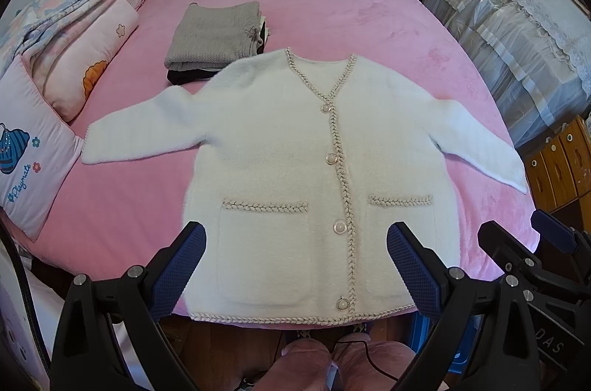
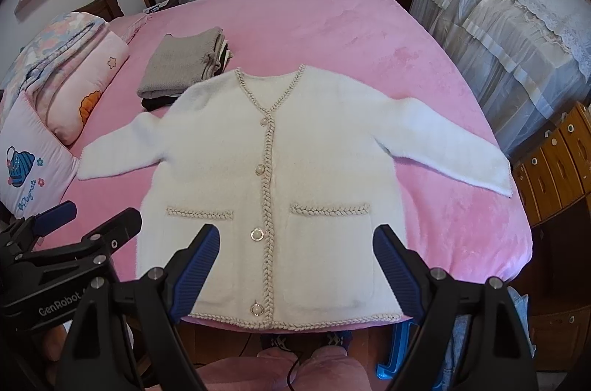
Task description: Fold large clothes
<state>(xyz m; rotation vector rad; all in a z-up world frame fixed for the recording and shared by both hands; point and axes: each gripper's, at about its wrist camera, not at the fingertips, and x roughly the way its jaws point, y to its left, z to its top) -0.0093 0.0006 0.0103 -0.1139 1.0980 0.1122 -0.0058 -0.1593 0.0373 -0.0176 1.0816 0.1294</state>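
A white fluffy cardigan (image 1: 295, 147) (image 2: 288, 162) with braided beige trim, pearl buttons and two pockets lies flat and face up on the pink bed (image 1: 332, 6) (image 2: 314, 21). Both sleeves are spread out sideways and its hem lies at the bed's near edge. My left gripper (image 1: 295, 243) hovers open above the hem, with nothing between its blue pads. My right gripper (image 2: 295, 247) is also open and held just above the hem, holding nothing. Each gripper shows at the edge of the other's view, the right gripper (image 1: 517, 235) and the left gripper (image 2: 85, 217).
A stack of folded clothes topped by a grey knit (image 1: 218, 36) (image 2: 184, 62) sits behind the cardigan's left shoulder. Pillows and folded quilts (image 1: 70, 58) (image 2: 62, 77) line the bed's left side. Covered furniture (image 1: 517, 32) and wooden drawers (image 1: 557, 165) stand to the right.
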